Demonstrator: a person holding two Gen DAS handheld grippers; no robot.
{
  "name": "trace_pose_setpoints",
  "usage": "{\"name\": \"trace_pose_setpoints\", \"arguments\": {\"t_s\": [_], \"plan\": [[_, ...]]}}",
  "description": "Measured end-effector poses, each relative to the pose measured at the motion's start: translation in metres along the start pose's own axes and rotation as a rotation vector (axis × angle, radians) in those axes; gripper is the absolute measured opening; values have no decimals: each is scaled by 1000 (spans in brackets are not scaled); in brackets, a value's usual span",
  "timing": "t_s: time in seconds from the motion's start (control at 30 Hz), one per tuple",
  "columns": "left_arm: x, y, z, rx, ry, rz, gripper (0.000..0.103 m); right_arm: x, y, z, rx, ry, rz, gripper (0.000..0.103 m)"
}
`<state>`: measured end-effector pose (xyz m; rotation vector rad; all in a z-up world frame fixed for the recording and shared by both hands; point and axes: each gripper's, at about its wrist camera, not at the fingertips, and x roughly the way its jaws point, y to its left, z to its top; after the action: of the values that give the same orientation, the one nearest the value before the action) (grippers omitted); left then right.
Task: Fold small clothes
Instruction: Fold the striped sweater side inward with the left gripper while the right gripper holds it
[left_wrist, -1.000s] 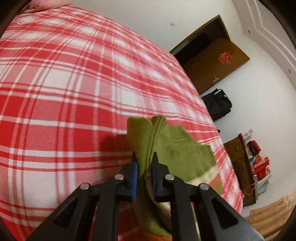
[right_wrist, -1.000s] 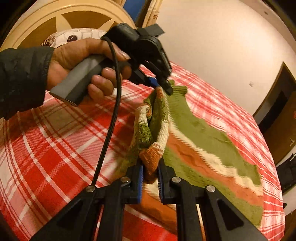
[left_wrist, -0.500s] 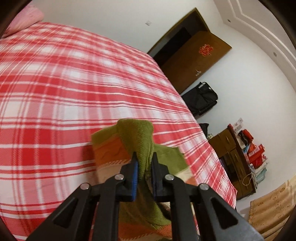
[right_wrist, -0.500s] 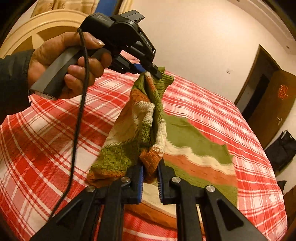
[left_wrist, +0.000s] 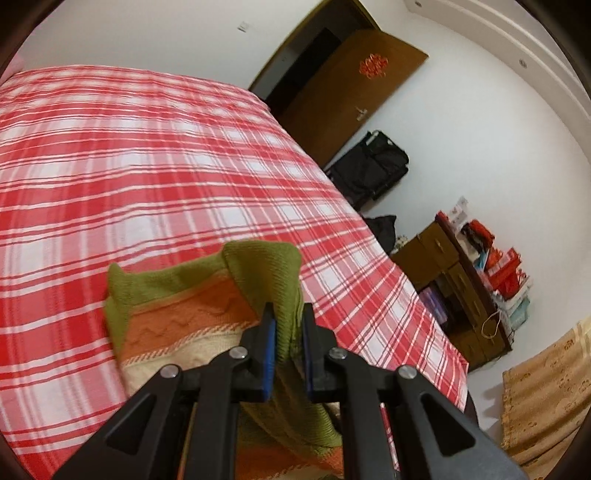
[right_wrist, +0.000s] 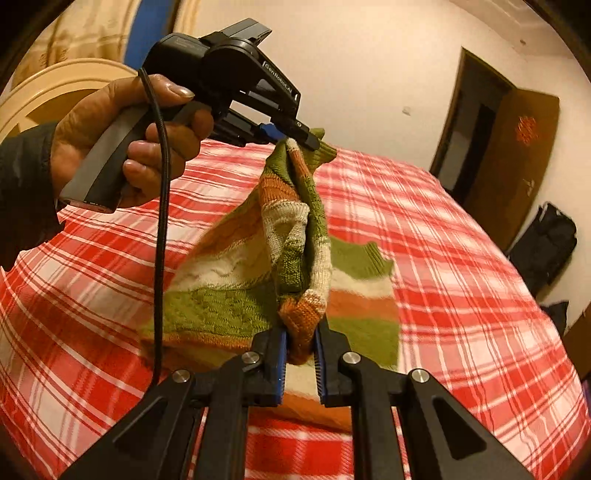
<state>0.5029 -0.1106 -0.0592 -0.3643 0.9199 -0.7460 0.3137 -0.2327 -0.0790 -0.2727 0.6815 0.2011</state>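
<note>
1. The fold is in mid-carry, as I judge it: both grippers are holding one edge of the sweater (right_wrist: 295, 236) up off the bed (right_wrist: 461, 236), while its far part is lying flat on the plaid cover.
2. The left gripper (left_wrist: 287, 325) is clamping a green corner of the knit between its blue pads; in the right wrist view it is showing at the top, gripped in the person's left hand (right_wrist: 129, 147).
3. The right gripper (right_wrist: 300, 343) is pinching an orange and cream bunch of the knit, jaws closed on it.
4. The raised edge is hanging slack between the two grips, with loose folds bunching in the middle.
5. The next move is probably calling for both grippers carrying the edge across together, level, and laying it onto the flat part so the edges meet, then letting go.
6. Drawing the grippers slightly apart first would likely be taking out the sag.
7. Room is looking ample: open cover is lying all around the sweater.
8. The bed's edge toward the door (left_wrist: 343, 96) and bag (left_wrist: 373, 166) is well apart from the sweater.
</note>
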Motion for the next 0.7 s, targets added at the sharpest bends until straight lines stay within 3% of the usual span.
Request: {"name": "trace_pose_setpoints", "arguments": {"t_s": [0.27, 0.7], "plan": [[58, -21, -8, 18, 91, 8, 12, 6, -35, -27, 91, 66, 26, 12], [97, -42, -13, 63, 144, 42, 12, 16, -63, -48, 194, 110, 86, 12]]}}
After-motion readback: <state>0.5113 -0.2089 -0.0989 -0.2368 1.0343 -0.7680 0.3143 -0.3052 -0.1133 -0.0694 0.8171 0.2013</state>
